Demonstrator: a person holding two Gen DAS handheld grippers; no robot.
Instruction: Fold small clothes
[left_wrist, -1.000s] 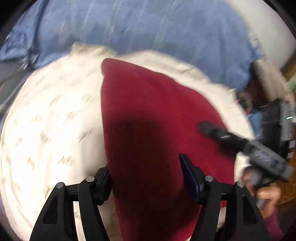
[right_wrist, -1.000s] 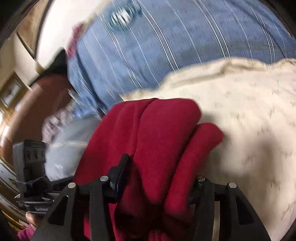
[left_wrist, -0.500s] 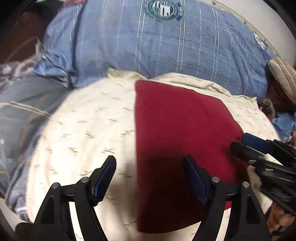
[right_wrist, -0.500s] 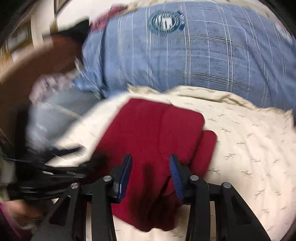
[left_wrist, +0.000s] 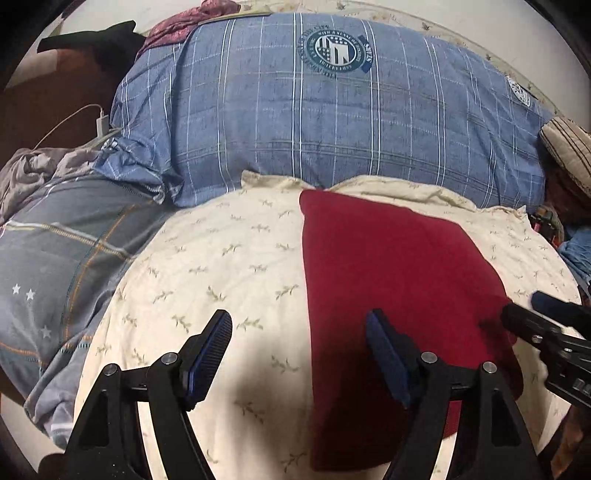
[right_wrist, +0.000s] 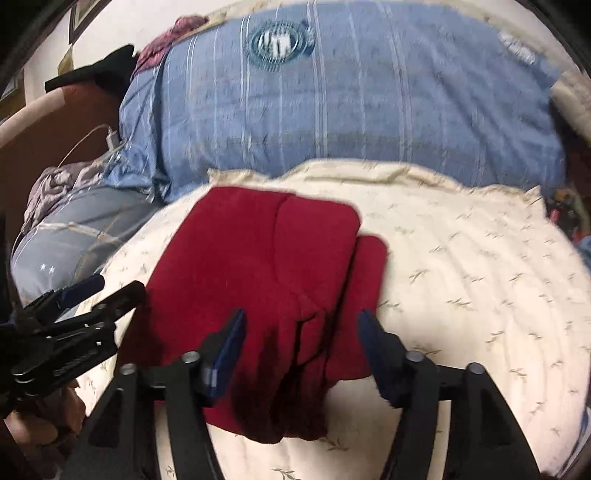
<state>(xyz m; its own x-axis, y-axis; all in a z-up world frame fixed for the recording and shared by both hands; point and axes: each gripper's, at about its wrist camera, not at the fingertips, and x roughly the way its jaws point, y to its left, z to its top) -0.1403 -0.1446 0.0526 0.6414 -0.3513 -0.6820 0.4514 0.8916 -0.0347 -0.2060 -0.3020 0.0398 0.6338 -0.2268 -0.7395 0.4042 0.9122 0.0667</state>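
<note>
A dark red garment (left_wrist: 388, 288) lies folded on a cream leaf-print cushion (left_wrist: 221, 266). In the right wrist view the garment (right_wrist: 266, 266) shows stacked layers, with a narrower flap along its right side. My left gripper (left_wrist: 297, 321) hovers open over the garment's left edge, one finger above cream cloth and the other above red, holding nothing. My right gripper (right_wrist: 301, 321) hangs above the garment's near end with its jaws opening; the red cloth lies below them, untouched by the pads. Each gripper shows in the other's view: the right gripper (left_wrist: 535, 321) and the left gripper (right_wrist: 92, 295).
Behind the cushion lies a big blue plaid pillow (left_wrist: 332, 122) with a round crest. A grey quilt (left_wrist: 55, 266) spreads at the left, with a white charger and cable (left_wrist: 101, 123) above it. A striped cushion (left_wrist: 569, 147) sits far right. A hand (right_wrist: 44, 424) holds the left gripper.
Both grippers have drawn back and risen from the garment. The right one released the bunched red fold, which now lies flat; its jaws narrowed, then widened.
</note>
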